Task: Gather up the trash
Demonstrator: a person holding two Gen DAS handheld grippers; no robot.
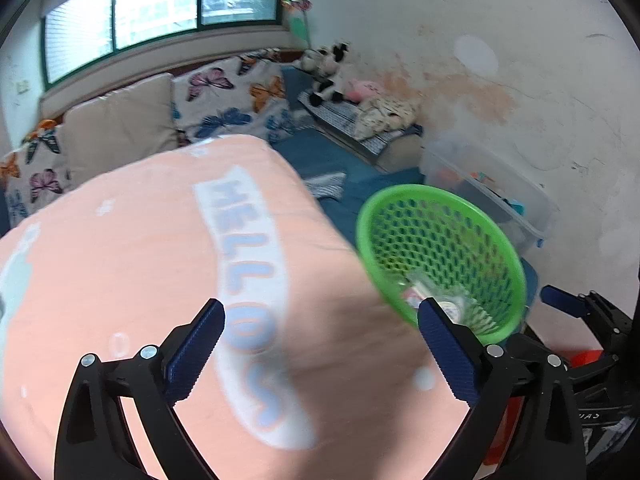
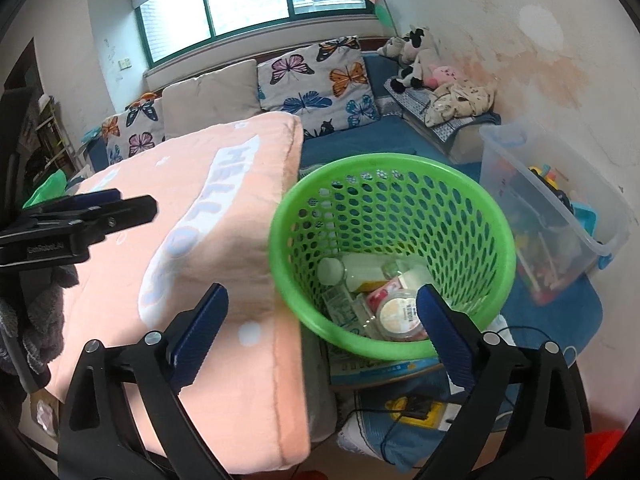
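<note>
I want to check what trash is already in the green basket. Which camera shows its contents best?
The right wrist view: it looks down into the green basket, sharply showing bottles, wrappers and a round lidded container. The left wrist view shows the basket blurred, tilted, its contents mostly hidden.

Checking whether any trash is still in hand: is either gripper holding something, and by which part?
Nothing is held. The left gripper and right gripper both have open, empty jaws.

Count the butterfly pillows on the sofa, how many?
2 clearly: one right of the plain beige cushion, one left of it. The peach cushion may hide more.
</note>
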